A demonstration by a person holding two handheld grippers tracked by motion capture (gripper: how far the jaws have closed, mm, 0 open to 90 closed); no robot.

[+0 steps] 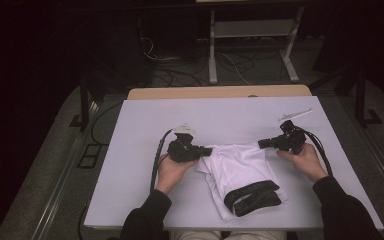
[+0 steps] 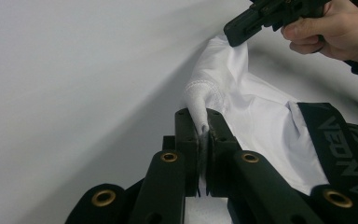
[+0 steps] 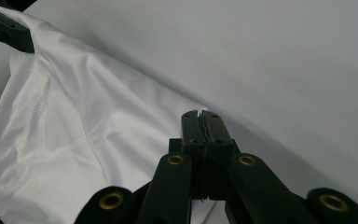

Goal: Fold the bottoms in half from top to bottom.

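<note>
1. Fingers of the left gripper pinch a fold of the white garment.
2. Between both grippers, the garment lies on the table, black waistband nearest the person.
3. Right gripper fingers, pressed together, clamp the garment's other corner.

From above the person's side we look forward and down over the whole table. We also ride close behind each gripper's black jaws, low over the tabletop. All three views share the white garment, and each gripper view catches the opposite gripper at its top edge
</note>
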